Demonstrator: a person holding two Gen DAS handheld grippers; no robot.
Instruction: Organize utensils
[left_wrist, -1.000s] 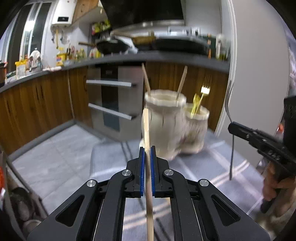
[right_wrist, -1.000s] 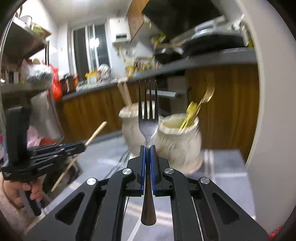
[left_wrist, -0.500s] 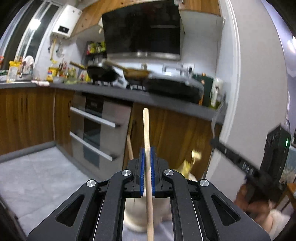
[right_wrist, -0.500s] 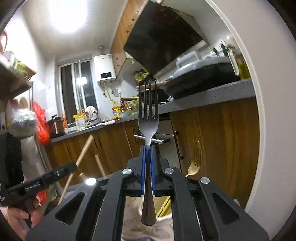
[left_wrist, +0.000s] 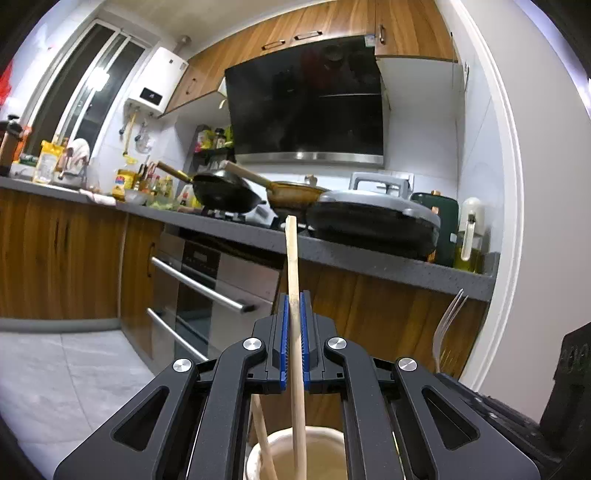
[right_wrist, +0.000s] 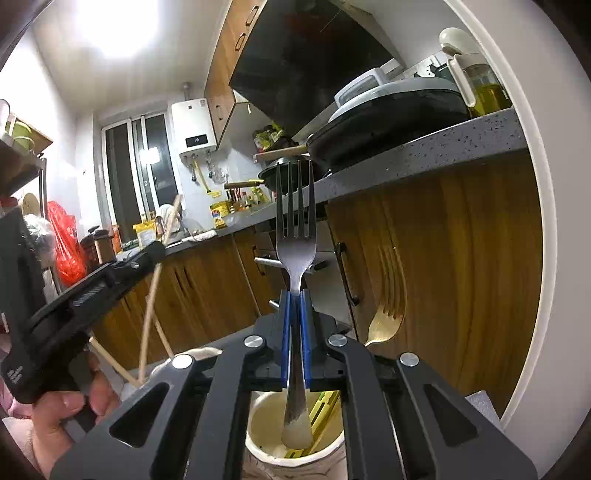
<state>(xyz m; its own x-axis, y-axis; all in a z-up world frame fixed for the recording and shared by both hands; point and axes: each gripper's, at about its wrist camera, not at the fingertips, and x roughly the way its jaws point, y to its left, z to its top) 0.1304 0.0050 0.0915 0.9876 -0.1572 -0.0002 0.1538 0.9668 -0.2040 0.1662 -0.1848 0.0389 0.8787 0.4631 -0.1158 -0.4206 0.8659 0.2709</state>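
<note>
My left gripper (left_wrist: 294, 295) is shut on a wooden chopstick (left_wrist: 293, 266) held upright; its lower end hangs inside the mouth of a cream ceramic holder (left_wrist: 325, 437) that has another chopstick (left_wrist: 263, 435) in it. My right gripper (right_wrist: 294, 295) is shut on a silver fork (right_wrist: 296, 236), tines up, its handle end inside the mouth of a second cream holder (right_wrist: 266, 413) that has a gold fork (right_wrist: 388, 317) and yellow-green utensils in it. The silver fork also shows at the right of the left wrist view (left_wrist: 445, 328).
A grey kitchen counter (left_wrist: 369, 258) with pans and an oil bottle (left_wrist: 469, 236) runs behind, above wooden cabinets and an oven (left_wrist: 207, 288). A white door frame (left_wrist: 509, 184) stands at the right. The left hand and gripper body (right_wrist: 66, 317) sit left of the right gripper.
Both grippers have moved closer over the holders and tilted up. The chopstick's and the fork's lower ends now hang inside the holder mouths. Both grips are unchanged.
</note>
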